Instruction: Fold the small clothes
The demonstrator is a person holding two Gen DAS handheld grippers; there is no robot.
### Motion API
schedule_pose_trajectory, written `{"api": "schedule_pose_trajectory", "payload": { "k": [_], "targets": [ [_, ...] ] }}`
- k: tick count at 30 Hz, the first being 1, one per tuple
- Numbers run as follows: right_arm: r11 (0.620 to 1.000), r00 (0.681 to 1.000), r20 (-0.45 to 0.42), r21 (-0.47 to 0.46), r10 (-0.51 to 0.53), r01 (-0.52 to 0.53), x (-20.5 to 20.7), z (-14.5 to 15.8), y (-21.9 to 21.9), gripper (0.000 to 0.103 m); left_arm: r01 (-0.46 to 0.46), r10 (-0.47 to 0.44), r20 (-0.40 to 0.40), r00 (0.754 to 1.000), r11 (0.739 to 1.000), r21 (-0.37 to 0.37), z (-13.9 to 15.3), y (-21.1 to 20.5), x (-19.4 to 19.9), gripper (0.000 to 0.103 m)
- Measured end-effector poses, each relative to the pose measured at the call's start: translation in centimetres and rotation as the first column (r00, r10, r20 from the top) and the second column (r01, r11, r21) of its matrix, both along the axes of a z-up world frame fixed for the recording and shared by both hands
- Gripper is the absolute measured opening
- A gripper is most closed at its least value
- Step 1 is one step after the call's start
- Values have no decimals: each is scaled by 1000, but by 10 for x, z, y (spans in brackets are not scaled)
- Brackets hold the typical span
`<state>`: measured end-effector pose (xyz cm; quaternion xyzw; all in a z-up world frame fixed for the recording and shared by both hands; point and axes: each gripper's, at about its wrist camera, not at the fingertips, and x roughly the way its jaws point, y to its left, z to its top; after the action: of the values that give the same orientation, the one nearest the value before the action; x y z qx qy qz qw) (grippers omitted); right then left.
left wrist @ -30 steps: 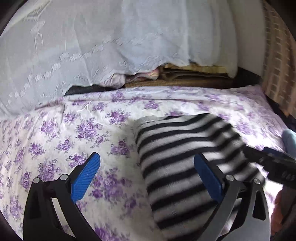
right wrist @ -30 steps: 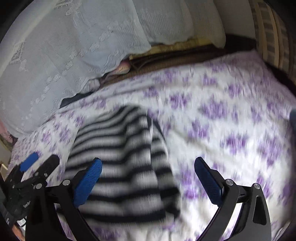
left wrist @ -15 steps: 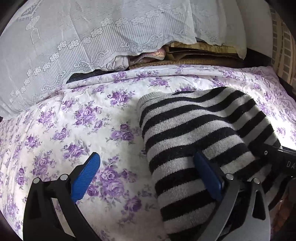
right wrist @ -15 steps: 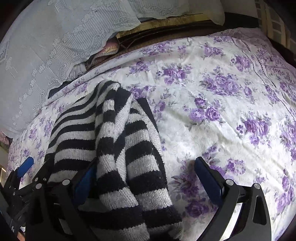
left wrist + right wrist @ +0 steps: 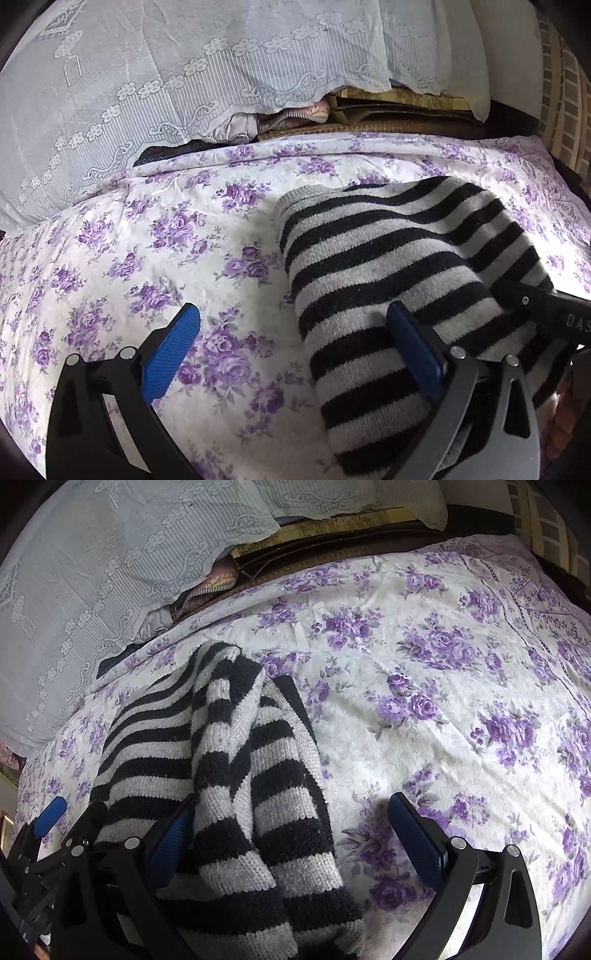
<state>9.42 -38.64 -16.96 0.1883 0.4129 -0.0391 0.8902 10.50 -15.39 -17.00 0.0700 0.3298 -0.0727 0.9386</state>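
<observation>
Closer now than a second ago: both cameras dropped lower over striped sweater (image 5: 388,266), stripes larger in each view. Lying on floral bedspread (image 5: 155,258), folded into a long bundle, grey and black bands running across it. In right wrist view, striped sweater (image 5: 236,768) bunched with a raised ridge along the middle, near end passing between the blue pads.

Left gripper (image 5: 295,350) spread wide, nothing pinched; left pad over bare bedspread, right pad resting against the sweater's top surface. Right gripper (image 5: 291,834) also spread wide, not clamped; left pad tucked against the sweater's left flank, right pad over bare floral bedspread (image 5: 461,701), apart from the knit.

Left gripper (image 5: 48,816) seen at lower left of right wrist view, just beside the sweater's edge. Dark frame of right gripper seen at right edge of left wrist view, touching the sweater.

Behind the bed: white lace cover (image 5: 184,74) draped over stacked items, only edges of folded fabrics peeking out beneath its hem; contents otherwise hidden.
</observation>
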Motion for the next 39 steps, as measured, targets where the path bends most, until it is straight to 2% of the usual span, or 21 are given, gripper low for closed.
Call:
{"api": "schedule_pose_trajectory", "payload": {
  "k": [3,6,8,10,11,13,14,17,26,39],
  "targets": [
    [1000,1000,4,-2,11,-11,-6,11,3,100,18,-17,27,999,1000,-10,8,2,-14,98],
    [1000,998,50,-17,24,-23,-17,25,8,100,71,-69,66,995,997,-34,17,0,-30,98],
    [999,998,54,-43,31,-29,-19,26,10,100,98,-98,76,992,995,6,14,-10,-35,98],
    [996,999,12,-79,35,-34,-14,13,11,100,97,-99,48,994,994,45,3,-19,-30,99],
    [997,999,-3,-71,40,-40,-11,5,9,100,99,-101,45,994,994,37,1,-19,-29,99],
    [999,999,44,41,27,-28,-13,-8,-5,100,104,-104,36,994,994,22,2,-17,-28,99],
    [998,999,43,52,26,-28,-14,-8,-7,100,104,-104,34,994,994,16,2,-16,-28,99],
    [999,998,56,19,27,-28,-15,-8,-2,100,102,-102,38,994,995,20,1,-16,-29,99],
    [998,997,67,48,27,-31,-16,-10,-4,100,100,-101,38,994,995,17,1,-17,-29,99],
    [990,994,103,138,23,-37,-22,-11,-18,100,100,-100,23,995,995,-19,3,-13,-29,99]
  ]
}}
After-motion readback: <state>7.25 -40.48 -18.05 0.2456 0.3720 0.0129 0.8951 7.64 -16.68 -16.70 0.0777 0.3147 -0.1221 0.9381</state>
